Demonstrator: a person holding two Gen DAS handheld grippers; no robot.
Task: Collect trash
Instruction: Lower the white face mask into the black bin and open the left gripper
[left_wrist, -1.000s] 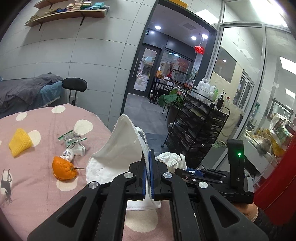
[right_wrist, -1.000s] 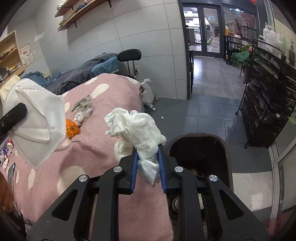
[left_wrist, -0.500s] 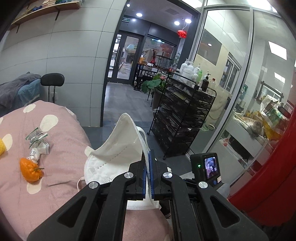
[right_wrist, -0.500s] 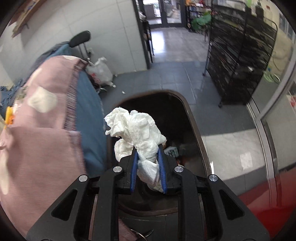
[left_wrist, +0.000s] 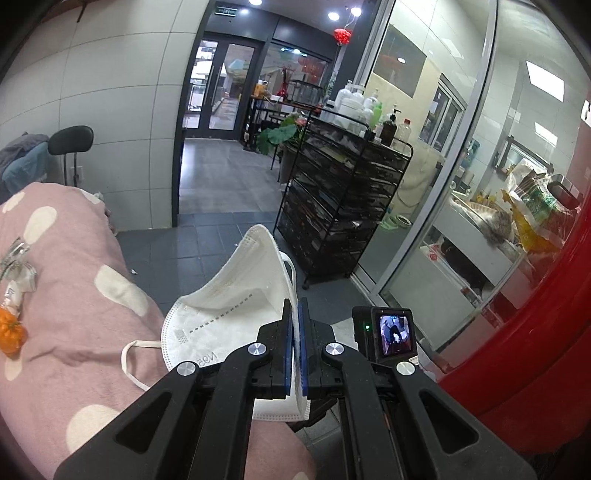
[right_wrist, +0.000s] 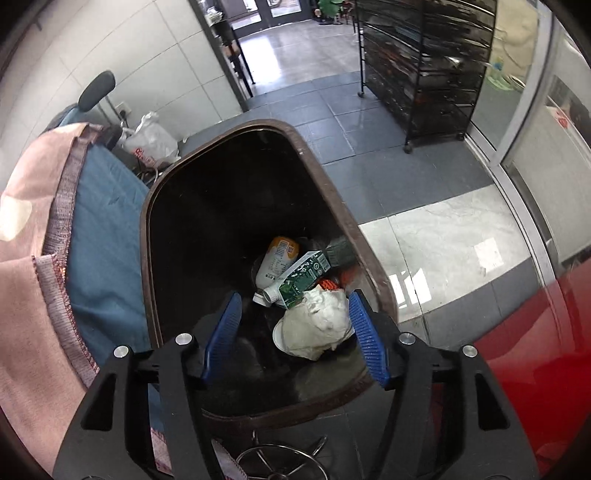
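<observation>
My left tool (left_wrist: 294, 343) is clamped on the edge of a white face mask (left_wrist: 236, 306). The mask fans out up and to the left of the pads, and one ear loop (left_wrist: 133, 360) hangs over a pink blanket with pale spots (left_wrist: 74, 306). On the blanket at the far left lie an orange fruit (left_wrist: 11, 330) and some crumpled silver wrappers (left_wrist: 16, 266). Just right of this tool I see the small screen (left_wrist: 395, 334) on the back of my other tool's camera.

My right tool (right_wrist: 295, 332) points down into a dark bin with a brown rim (right_wrist: 146, 236). Its blue pads are spreading apart. A crumpled white tissue (right_wrist: 317, 325) lies between them, close against the right pad; I cannot tell whether it touches the pad. Deeper in the bin lie a white bottle (right_wrist: 275, 264) and a green carton (right_wrist: 304, 273). The pink blanket, with blue cloth (right_wrist: 107, 251) under it, hangs just left of the bin.
</observation>
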